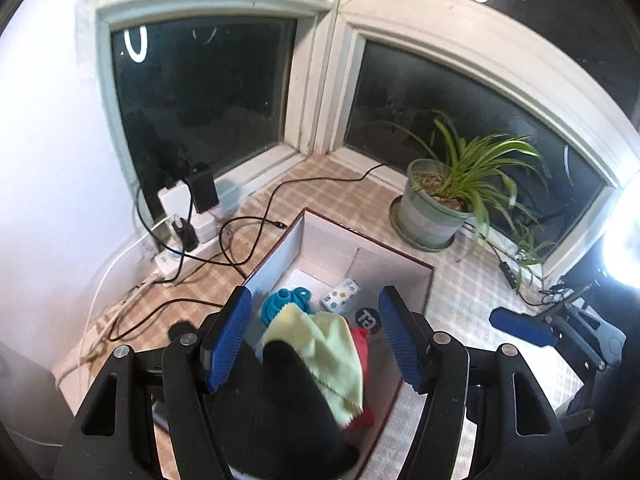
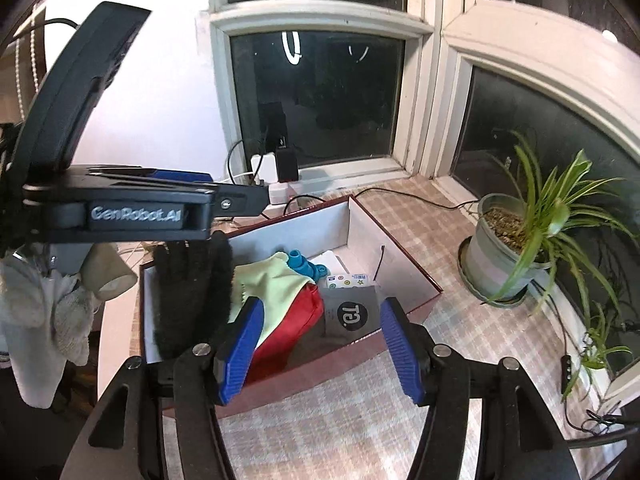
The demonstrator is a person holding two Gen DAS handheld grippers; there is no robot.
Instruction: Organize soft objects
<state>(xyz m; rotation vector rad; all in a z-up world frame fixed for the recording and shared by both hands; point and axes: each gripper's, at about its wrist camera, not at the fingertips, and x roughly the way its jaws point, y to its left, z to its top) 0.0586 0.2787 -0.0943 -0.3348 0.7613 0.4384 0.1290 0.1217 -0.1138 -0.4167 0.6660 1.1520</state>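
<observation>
Both the left gripper (image 1: 316, 340) and right gripper (image 2: 320, 350) are held apart and empty, so the black glove (image 2: 192, 292) draped on the box (image 2: 408, 258) wall could be knocked out.

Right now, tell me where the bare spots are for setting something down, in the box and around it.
Free: the far corner of the box, beyond the blue toy and the sticker pack; the checked surface in front of the box; the strip between box and plant pot. Crowded: the box's near half, under black glove, yellow cloth, red pouch; the cables on the left.
</observation>
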